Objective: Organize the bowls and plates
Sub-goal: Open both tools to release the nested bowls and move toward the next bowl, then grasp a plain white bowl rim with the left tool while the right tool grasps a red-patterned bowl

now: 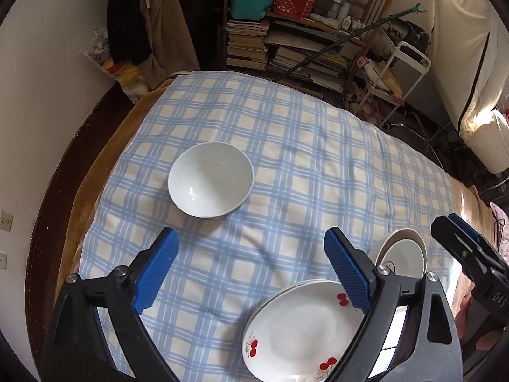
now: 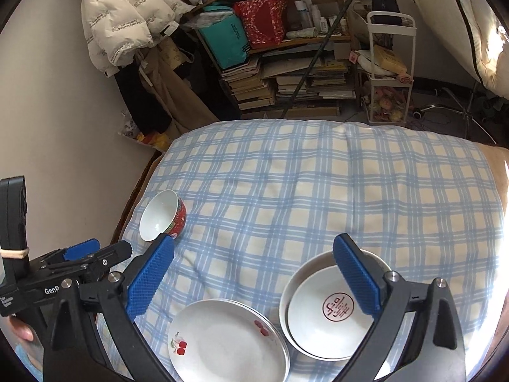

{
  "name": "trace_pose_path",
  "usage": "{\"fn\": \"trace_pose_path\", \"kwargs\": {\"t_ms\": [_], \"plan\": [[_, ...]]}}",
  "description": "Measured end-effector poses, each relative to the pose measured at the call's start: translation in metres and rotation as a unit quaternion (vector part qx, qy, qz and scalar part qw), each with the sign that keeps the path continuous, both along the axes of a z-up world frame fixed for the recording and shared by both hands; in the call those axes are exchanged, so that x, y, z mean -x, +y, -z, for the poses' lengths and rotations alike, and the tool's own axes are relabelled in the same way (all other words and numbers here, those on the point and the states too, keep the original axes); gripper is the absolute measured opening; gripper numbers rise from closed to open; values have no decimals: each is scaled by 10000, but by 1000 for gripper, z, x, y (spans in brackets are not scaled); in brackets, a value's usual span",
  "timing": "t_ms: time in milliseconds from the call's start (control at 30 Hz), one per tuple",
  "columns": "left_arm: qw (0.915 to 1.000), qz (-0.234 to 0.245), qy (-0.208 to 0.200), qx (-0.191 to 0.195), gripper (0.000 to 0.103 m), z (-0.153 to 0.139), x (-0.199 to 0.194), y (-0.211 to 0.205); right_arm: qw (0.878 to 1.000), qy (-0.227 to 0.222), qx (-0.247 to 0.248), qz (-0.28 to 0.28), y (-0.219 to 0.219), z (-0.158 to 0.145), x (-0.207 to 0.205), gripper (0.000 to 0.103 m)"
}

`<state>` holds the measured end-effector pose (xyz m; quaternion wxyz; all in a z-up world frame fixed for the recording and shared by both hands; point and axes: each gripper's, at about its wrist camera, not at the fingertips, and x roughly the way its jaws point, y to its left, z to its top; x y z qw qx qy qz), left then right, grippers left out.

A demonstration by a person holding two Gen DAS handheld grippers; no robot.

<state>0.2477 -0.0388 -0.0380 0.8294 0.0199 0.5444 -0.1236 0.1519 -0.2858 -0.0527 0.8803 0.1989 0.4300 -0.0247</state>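
Nearest the left wrist lens, the left gripper (image 1: pixel 251 273) hangs above the checked cloth (image 1: pixel 286 165) with its blue-padded fingers spread wide and nothing between them. Just under its right finger lies a stack of white plates (image 1: pixel 299 334) painted with red cherries, and close beside that stack, toward the cloth's right edge, sit nested white bowls (image 1: pixel 402 254). From the right wrist view, the right gripper (image 2: pixel 254 278) is likewise wide open and empty, held over the same near part of the cloth; its right finger crosses in front of the nested bowls (image 2: pixel 324 315), the inner one carrying a round red mark on its floor, though whether the pad touches the rim cannot be told. The cherry plates (image 2: pixel 227 339) lie just left of those bowls, touching or nearly so. Farther out, well apart from the stacks, a single bowl (image 1: pixel 210 180) stands upright near the cloth's left side; the right wrist view shows its outside to be red (image 2: pixel 163 215). Beyond the cloth's far edge stands a wooden shelf (image 2: pixel 286 44) crowded with books and bags, with a pale puffer jacket (image 2: pixel 121 16) hanging on the wall to its left.
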Motion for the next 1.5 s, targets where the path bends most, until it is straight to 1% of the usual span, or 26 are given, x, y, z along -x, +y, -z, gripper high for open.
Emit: {"fn": "trace_pose_path", "kwargs": {"t_ms": [133,267,400,467,533,633,700,800,867,967,1033,1100,1200,1267,1333,1367,1400,1433,1467,1500], "plan": [[9999,-88,-54,59,92,-3,-19,16,9998,-28,119,-163,21,-4,-21,103],[9996,-62,-186,-206,92,1,-36,24,9993,-34,217,-316,40,-2,-41,103],[9995,-41,-187,-267,92,11,-53,35,9993,4,148,-338,52,6,-61,103],[9996,-74,-129,-233,92,18,-61,41,9992,52,114,-370,57,12,-70,103],[10000,-44,25,-64,92,26,-70,46,9989,124,115,-426,63,18,-80,100],[9997,122,176,117,92,36,-82,50,9987,209,4,-467,70,27,-92,99],[9996,72,212,182,92,42,-88,55,9984,265,68,-501,75,33,-100,99],[9998,-51,198,57,92,53,-95,60,9978,334,90,-572,84,42,-110,99],[9996,-79,258,22,92,63,-100,62,9973,382,100,-616,89,48,-115,96],[9990,-83,440,47,92,81,-106,64,9967,508,62,-625,95,59,-124,91],[9989,-41,455,-31,92,90,-108,62,9963,584,-18,-636,98,66,-130,85],[9988,18,485,5,91,96,-110,61,9956,646,-112,-666,102,74,-135,82],[9987,-57,497,58,90,101,-113,63,9949,700,-211,-695,106,84,-141,78],[9986,-31,515,62,87,105,-115,62,9939,769,-277,-736,110,90,-145,74],[9985,-19,547,34,80,111,-116,61,9928,841,-312,-800,113,97,-149,68],[9984,-35,569,25,79,114,-117,61,9922,880,-310,-825,115,99,-151,66],[9982,-38,596,29,77,118,-118,60,9916,922,-302,-851,117,102,-153,62],[9980,-42,629,31,75,121,-118,60,9912,956,-300,-866,119,104,-155,55],[9978,-45,653,28,74,124,-119,59,9907,989,-301,-879,120,105,-156,52],[9978,-51,668,12,71,127,-119,59,9903,1026,-299,-894,121,107,-157,46]]}}
